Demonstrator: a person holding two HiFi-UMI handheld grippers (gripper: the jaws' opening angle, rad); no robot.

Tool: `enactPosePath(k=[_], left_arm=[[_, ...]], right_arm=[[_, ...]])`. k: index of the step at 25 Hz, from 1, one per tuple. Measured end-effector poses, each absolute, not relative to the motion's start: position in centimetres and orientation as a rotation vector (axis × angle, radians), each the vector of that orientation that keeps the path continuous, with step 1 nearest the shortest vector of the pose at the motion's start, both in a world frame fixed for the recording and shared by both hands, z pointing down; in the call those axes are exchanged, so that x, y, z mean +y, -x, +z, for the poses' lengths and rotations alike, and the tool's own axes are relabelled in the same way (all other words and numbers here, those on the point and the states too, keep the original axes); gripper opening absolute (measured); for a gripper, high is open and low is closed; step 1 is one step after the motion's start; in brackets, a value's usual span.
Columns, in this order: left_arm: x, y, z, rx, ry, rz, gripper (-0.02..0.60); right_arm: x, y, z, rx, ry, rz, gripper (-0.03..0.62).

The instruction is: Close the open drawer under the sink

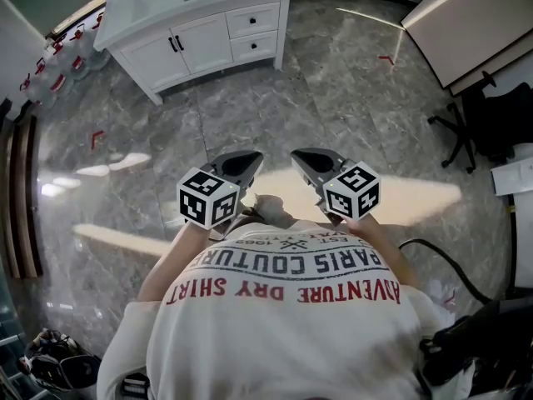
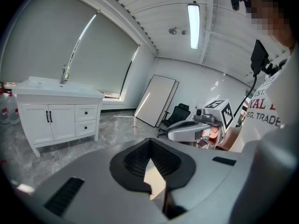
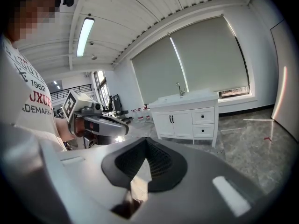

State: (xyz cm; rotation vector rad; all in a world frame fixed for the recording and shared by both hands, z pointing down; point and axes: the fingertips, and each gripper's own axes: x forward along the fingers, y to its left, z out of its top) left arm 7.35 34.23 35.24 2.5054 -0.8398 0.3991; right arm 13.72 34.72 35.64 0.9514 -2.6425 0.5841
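The white sink cabinet stands far off at the top left of the head view, with a faucet on top. Its two drawers, upper and lower, sit right of the double doors; both fronts look flush with the cabinet, also in the gripper views. My left gripper and right gripper are held side by side close to my chest, well short of the cabinet. Each is shut with nothing in it.
Grey marble floor lies between me and the cabinet, with red tape marks. Water bottles line the wall left of the cabinet. A black office chair and a leaning white board stand to the right. A black cable trails by my right side.
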Motion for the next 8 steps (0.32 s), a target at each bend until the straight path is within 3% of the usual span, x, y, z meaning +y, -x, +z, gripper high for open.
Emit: enactPosePath(k=[8], left_arm=[[34.56,-8.04,35.15,-0.836,-2.511,0.408,0.000]], right_arm=[[35.19,-13.72,35.41,-2.660,-0.923,0.573,0.000]])
